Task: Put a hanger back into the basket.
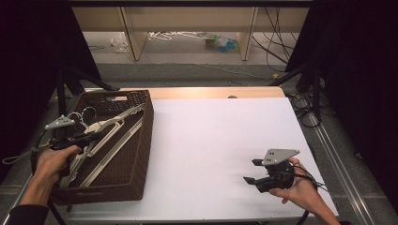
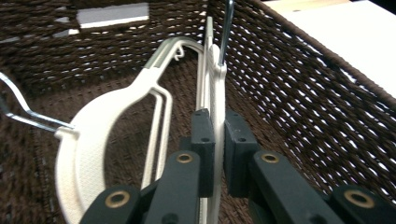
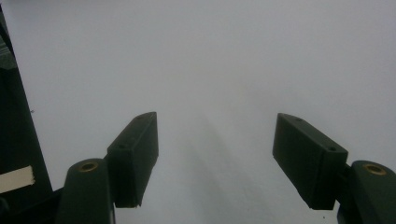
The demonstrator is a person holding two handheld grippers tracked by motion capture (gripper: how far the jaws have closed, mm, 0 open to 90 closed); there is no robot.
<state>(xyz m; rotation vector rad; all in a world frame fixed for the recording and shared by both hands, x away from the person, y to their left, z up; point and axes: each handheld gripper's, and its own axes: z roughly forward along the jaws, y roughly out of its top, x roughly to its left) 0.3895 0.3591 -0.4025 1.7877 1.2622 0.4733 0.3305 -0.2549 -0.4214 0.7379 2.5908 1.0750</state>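
A dark brown woven basket [image 1: 141,154] stands on the left of the white table [image 1: 220,140]. White plastic hangers [image 1: 110,129] with metal hooks lie in it. My left gripper [image 1: 89,138] reaches into the basket and is shut on the edge of one white hanger [image 2: 217,93], which stands upright between the black pads [image 2: 204,144]. A second white hanger [image 2: 93,154] lies to its left, its wire hook [image 2: 23,109] pointing left. My right gripper [image 1: 251,171] hovers over the near right part of the table, open, with nothing between its fingers [image 3: 135,156].
The basket's woven wall [image 2: 303,102] rises close on the right of the held hanger. A bare wooden strip [image 1: 211,92] runs along the table's far edge. Cables [image 1: 305,112] lie off the right side. Dark curtains flank both sides.
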